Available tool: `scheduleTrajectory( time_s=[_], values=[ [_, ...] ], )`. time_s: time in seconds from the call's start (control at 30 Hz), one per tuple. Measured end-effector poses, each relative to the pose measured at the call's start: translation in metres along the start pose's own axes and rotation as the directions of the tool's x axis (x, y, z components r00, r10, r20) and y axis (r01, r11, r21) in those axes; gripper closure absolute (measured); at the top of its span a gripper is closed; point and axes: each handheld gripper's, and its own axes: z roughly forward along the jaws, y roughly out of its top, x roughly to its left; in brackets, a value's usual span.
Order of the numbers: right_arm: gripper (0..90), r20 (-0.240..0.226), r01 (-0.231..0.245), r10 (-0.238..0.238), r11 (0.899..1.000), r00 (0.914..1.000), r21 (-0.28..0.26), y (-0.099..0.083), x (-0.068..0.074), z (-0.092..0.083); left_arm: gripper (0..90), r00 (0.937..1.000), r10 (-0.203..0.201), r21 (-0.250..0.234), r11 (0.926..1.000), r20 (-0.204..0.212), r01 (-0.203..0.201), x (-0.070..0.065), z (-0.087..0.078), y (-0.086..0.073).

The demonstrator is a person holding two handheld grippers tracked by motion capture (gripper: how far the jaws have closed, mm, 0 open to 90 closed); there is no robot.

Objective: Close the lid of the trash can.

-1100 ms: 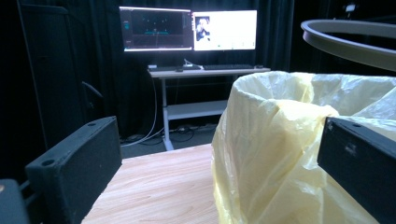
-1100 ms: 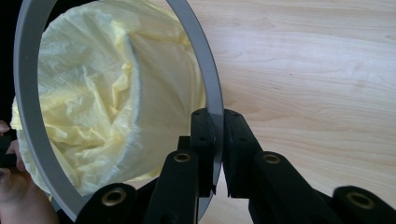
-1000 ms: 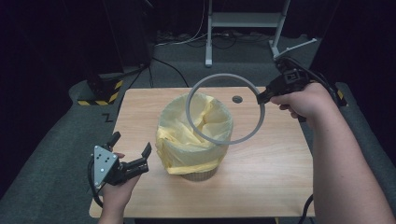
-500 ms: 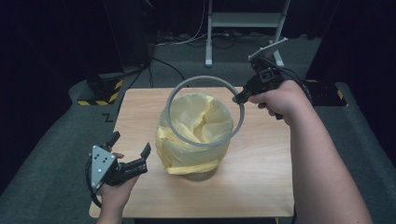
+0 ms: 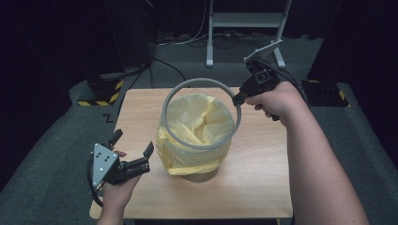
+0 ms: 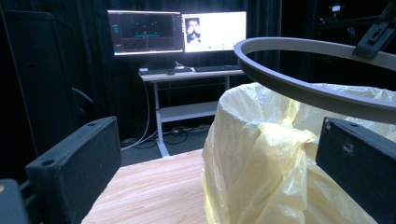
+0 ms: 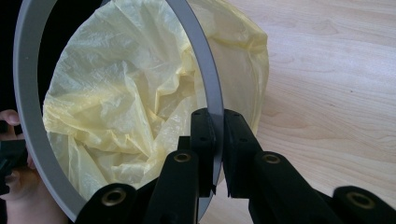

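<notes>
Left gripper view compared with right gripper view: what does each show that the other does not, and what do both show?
Left gripper view alone: two lit monitors on a desk behind the table. Right gripper view alone: the right tool shut on the grey plastic ring, seen up close. Both: the ring above the crumpled yellow plastic bag and the light wooden table.

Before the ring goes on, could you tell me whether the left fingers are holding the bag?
No, the left fingers stand open beside the yellow bag.
</notes>
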Motion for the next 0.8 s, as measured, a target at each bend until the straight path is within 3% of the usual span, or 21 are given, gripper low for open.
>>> scheduleTrajectory(
  time_s=[0.27,0.33,0.8],
  values=[
    [84.0,-0.011,0.019,-0.019,1.0,0.9998,0.022,0.0,0.004,0.009,0.7,1.0,0.005,-0.024,0.9997,0.005,-0.005,-0.003,0.004,0.007],
    [83.9,-0.013,0.017,-0.017,1.0,0.9998,0.024,0.0,0.004,0.011,0.6,1.0,-0.009,-0.033,0.9994,0.003,0.009,-0.004,0.007,0.009],
    [83.8,-0.017,0.024,-0.023,0.999,0.9996,0.031,0.003,0.006,0.024,0.6,0.9998,-0.009,-0.029,0.9995,0.02,0.009,-0.01,0.017,0.013]
  ],
)
